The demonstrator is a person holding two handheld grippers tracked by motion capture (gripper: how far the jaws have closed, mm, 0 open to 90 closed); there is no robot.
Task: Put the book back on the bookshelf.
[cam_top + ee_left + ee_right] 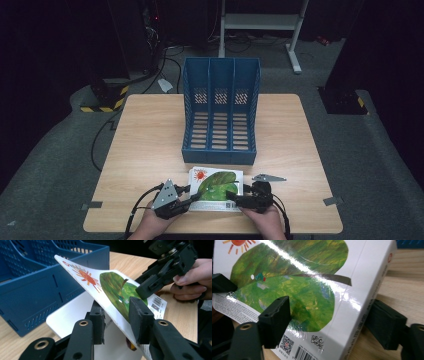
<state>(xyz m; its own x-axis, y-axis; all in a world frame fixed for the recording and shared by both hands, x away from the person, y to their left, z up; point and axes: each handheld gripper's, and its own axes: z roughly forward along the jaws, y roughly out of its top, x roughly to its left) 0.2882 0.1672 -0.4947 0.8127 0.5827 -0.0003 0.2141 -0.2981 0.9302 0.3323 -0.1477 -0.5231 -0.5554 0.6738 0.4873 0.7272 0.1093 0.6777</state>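
Note:
A picture book (pixel 216 186) with a green leaf and an orange sun on its glossy white cover lies near the table's front edge. My left gripper (pixel 192 199) holds its left edge. In the left gripper view that gripper (pixel 117 312) has one jaw under and one jaw over the tilted-up book (pixel 110 285), with a white surface (pixel 67 320) beneath. My right gripper (pixel 235 197) grips the right side. In the right gripper view, its own gripper (pixel 329 312) has one jaw on the cover (pixel 299 290) and the other against the spine. The right gripper (pixel 150 282) also presses on the cover in the left gripper view.
A blue three-slot file rack (pixel 220 150) stands just behind the book, its open slots facing up and toward me, and it looms at the left in the left gripper view (pixel 37 290). Bare wooden table (pixel 145 140) lies on both sides. The table's front edge runs under my hands.

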